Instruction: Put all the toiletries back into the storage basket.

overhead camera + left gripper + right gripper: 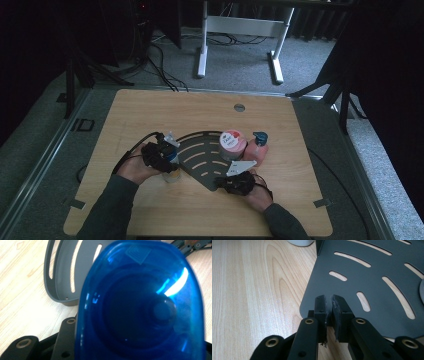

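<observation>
A dark, fan-shaped slotted tray (200, 157) lies flat on the wooden table (150, 110). At its left edge stands a pale bottle (172, 175) with a blue cap (140, 305), and my left gripper (167, 157) is shut on it near the top. The cap sits very close in the left gripper view, beside the tray's curved rim (62, 272). My right gripper (328, 306) is at the tray's pointed near corner (312, 305), its pads pressed almost together over the edge. Whether they pinch the tray is not clear.
A tub with a pink and white lid (232, 144) and a pink pump bottle with a dark blue pump (257, 147) stand at the tray's right side. A round grommet hole (239, 107) marks the table's far edge. A white desk frame (240, 30) stands beyond the table.
</observation>
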The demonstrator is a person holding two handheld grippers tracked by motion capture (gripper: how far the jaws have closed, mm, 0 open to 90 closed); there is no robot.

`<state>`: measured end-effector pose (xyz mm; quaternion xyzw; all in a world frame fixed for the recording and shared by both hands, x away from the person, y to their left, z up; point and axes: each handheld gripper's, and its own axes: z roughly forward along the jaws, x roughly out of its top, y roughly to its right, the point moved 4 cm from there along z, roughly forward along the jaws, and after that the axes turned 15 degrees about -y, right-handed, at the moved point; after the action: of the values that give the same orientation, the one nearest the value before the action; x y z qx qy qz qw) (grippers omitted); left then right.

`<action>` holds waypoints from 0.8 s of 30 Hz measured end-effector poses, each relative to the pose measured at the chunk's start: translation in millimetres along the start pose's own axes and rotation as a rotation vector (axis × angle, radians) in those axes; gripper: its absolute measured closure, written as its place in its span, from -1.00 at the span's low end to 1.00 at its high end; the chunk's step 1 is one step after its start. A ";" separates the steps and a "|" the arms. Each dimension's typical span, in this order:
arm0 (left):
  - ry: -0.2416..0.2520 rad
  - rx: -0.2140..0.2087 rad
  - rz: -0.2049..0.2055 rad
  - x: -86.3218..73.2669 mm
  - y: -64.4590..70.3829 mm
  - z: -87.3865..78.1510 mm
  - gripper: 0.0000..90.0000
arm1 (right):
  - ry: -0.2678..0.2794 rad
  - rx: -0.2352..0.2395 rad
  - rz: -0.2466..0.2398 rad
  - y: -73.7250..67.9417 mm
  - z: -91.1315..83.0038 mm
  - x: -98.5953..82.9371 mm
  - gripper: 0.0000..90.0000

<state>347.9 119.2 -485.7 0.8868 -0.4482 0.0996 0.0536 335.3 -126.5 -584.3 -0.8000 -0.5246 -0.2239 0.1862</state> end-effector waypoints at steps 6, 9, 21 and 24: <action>-0.002 0.006 0.018 4.8 11.6 1.0 0.23 | 0.000 -0.001 0.000 -0.1 0.0 0.0 0.83; -0.002 0.000 0.018 6.1 14.2 1.0 0.23 | 0.000 -0.001 0.000 -0.1 0.0 0.0 0.83; 0.005 -0.030 0.062 18.7 32.5 0.7 0.23 | -0.002 -0.001 0.001 -0.3 -0.1 0.0 0.83; 0.006 -0.032 0.066 22.3 34.9 1.2 0.23 | -0.001 0.001 0.002 -0.2 0.0 0.0 0.83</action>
<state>332.9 80.8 -481.6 0.8702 -0.4785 0.0968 0.0660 335.1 -126.5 -584.3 -0.8005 -0.5241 -0.2231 0.1863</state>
